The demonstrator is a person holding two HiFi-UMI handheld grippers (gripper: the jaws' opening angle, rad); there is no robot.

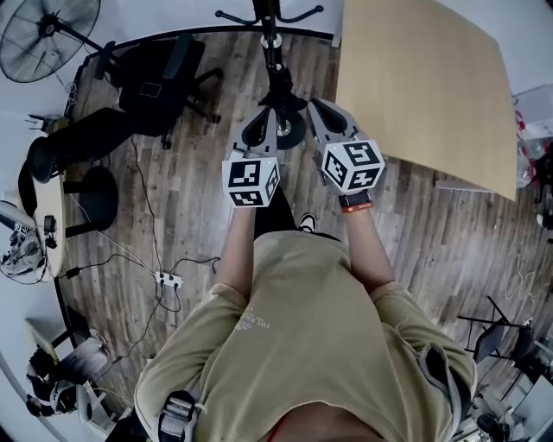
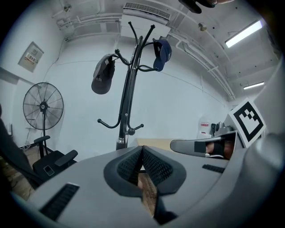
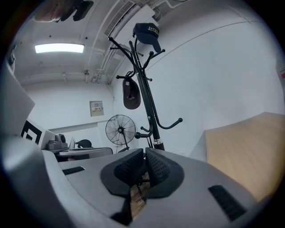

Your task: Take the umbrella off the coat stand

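The black coat stand [image 1: 270, 26] rises straight ahead of me, its pole [image 2: 129, 89] in the middle of both gripper views. A slim black rod with a silver band [image 2: 120, 141] runs down along the pole; it looks like the umbrella [image 3: 156, 141], furled and hanging. A dark cap [image 2: 102, 73] and a blue cap [image 2: 162, 49] hang on the upper hooks. My left gripper [image 1: 263, 116] and right gripper [image 1: 318, 108] are held side by side, pointing at the stand and short of it. Both have their jaws together with nothing between them.
A tan wooden tabletop [image 1: 423, 86] stands close on the right of the stand. A black office chair [image 1: 164, 78] and a floor fan [image 1: 47, 34] are on the left. A power strip with cables [image 1: 167, 279] lies on the wooden floor.
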